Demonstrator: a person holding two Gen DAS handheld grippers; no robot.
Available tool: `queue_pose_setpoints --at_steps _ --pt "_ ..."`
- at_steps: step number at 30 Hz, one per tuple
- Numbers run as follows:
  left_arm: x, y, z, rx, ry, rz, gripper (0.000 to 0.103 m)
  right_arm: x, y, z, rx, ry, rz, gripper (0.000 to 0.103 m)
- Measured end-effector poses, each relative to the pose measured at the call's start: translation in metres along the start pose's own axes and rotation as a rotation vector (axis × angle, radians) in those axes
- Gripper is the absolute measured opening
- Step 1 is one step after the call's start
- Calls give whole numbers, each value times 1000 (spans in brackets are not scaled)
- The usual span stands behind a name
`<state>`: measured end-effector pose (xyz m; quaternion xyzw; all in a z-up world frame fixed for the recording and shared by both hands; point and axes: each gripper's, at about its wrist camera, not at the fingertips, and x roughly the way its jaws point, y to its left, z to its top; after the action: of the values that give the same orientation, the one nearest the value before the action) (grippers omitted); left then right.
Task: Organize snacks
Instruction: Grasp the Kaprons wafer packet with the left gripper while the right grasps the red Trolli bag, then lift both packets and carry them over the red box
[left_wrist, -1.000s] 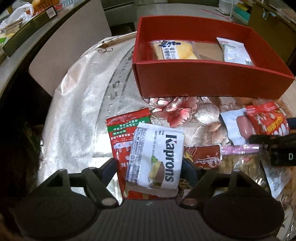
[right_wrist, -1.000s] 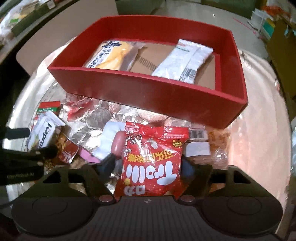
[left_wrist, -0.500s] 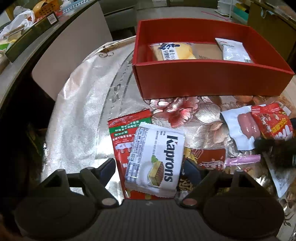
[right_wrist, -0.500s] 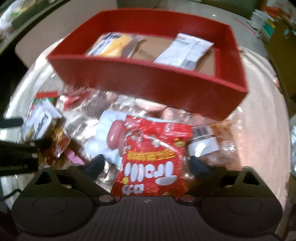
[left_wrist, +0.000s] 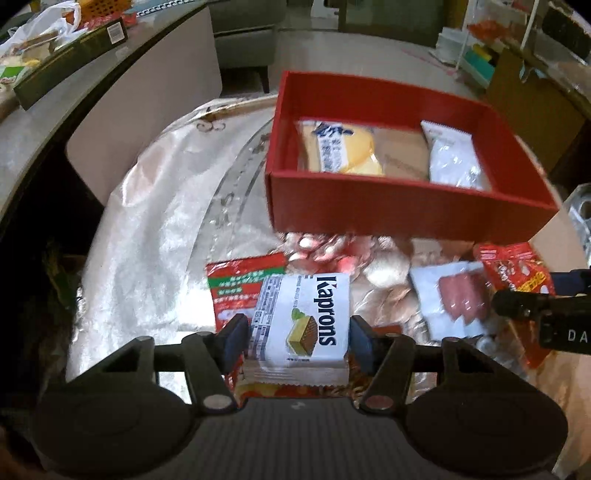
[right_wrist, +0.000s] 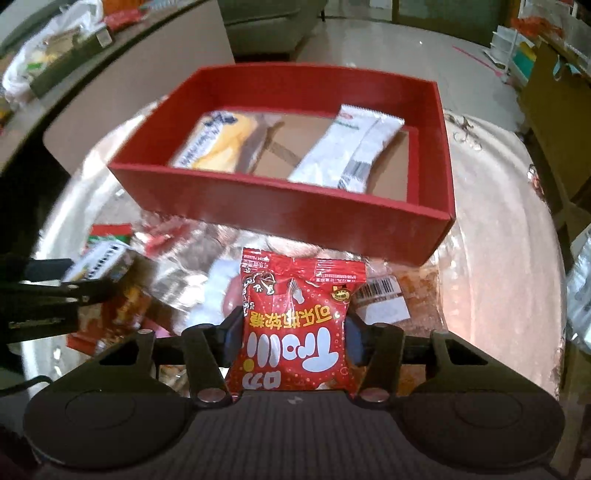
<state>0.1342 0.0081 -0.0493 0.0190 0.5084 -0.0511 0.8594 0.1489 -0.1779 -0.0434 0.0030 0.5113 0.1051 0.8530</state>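
My left gripper (left_wrist: 297, 338) is shut on a white Kaprons wafer pack (left_wrist: 304, 325) and holds it above the table. My right gripper (right_wrist: 293, 338) is shut on a red candy bag (right_wrist: 295, 332) and holds it up in front of the red box (right_wrist: 280, 206). The box (left_wrist: 406, 199) holds a yellow cake pack (left_wrist: 340, 151) and a white pack (left_wrist: 454, 158). Both packs show in the right wrist view, yellow (right_wrist: 218, 144) and white (right_wrist: 347, 151).
Loose snacks lie on the shiny tablecloth before the box: a red and green packet (left_wrist: 240, 284), a sausage pack (left_wrist: 454, 302), an orange pack with a barcode label (right_wrist: 406, 295). A dark counter with clutter (left_wrist: 55, 62) runs at the left.
Both grippers have closed on their packs and lifted them off the table. The views now look down into the box from higher up.
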Motion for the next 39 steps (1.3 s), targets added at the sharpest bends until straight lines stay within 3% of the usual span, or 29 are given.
queue_pose_setpoints --at_steps 5,6,7,13,16,21,25,28,32,39 --pt "-9 -10 8 9 -32 -33 51 -12 0 5 14 -39 27 61" --pt "-11 -12 10 11 -41 -40 41 -14 0 6 15 -46 33 61" --pt "-12 -13 12 13 -45 -48 38 -16 1 8 16 -52 40 61" --pt "-11 -22 19 24 -50 -50 37 -21 1 12 20 -72 55 61" --pt "0 -16 16 2 5 -80 45 -19 -1 11 23 -66 55 61" --pt "16 -21 6 49 69 -35 66 -18 -2 12 29 -57 60 61" --pt "34 -21 0 31 117 -26 66 -13 1 10 12 -38 64 61" --pt "34 -26 -1 47 95 17 51 -10 6 10 0 -28 63 61" --pt "27 -16 1 -10 94 -48 50 -11 7 9 -4 -29 65 61" --pt "-8 -14 14 -22 -38 -70 50 -18 3 13 10 -60 67 61"
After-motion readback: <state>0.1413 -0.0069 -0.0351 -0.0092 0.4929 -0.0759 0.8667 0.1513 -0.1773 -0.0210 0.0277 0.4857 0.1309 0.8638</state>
